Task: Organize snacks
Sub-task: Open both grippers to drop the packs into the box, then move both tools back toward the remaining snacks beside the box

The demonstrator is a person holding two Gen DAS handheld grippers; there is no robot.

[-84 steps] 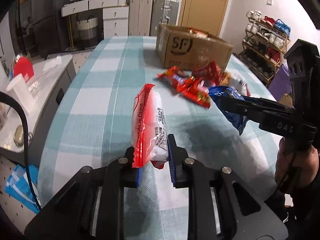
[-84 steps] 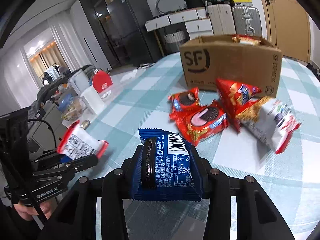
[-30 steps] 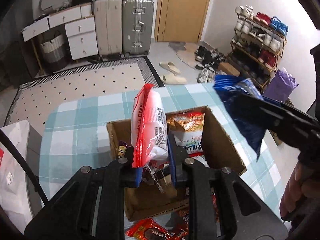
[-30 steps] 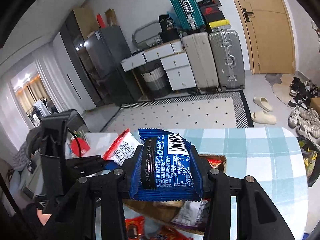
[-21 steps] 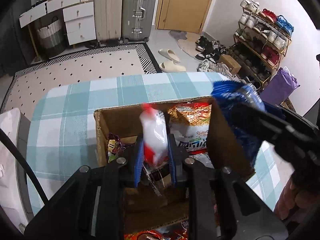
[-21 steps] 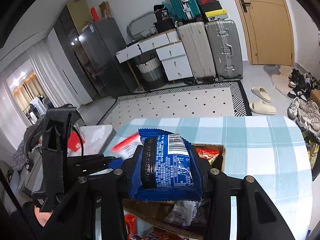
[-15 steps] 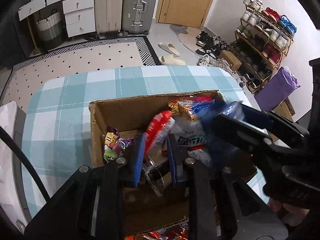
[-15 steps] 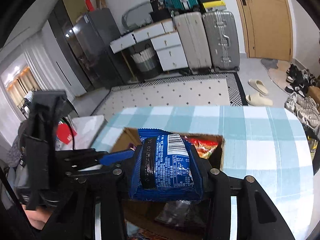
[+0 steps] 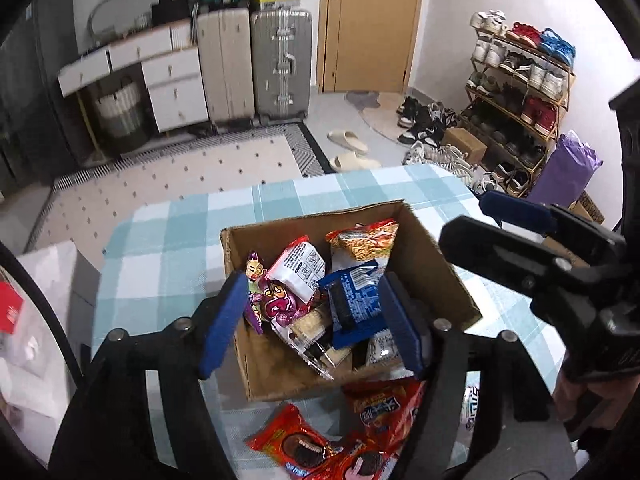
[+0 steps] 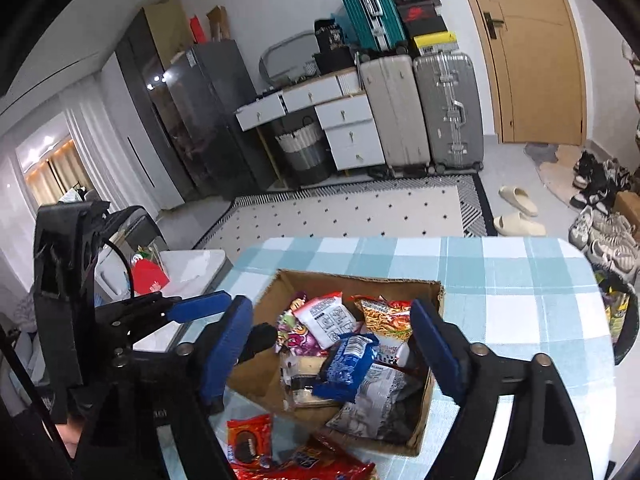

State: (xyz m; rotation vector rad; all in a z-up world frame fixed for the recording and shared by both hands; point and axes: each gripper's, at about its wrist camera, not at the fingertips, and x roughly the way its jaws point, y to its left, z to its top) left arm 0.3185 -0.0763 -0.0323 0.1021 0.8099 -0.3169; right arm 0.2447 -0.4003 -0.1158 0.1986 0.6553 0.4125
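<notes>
Box (image 9: 432, 276) mid-table, snacks piled inside: blue pack (image 9: 354, 300), white pack (image 9: 302, 270). My left gripper (image 9: 310, 320) and right gripper (image 10: 332, 344) above it, jaws spread, empty. Red packs (image 9: 304, 444) on near cloth await me.

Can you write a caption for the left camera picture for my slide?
Open left gripper above a cardboard box of snacks, with the blue cookie pack lying inside.

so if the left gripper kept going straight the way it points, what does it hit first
Most likely the blue cookie pack lying on top inside the cardboard box, between the left gripper's open jaws, though depth is unclear.
</notes>
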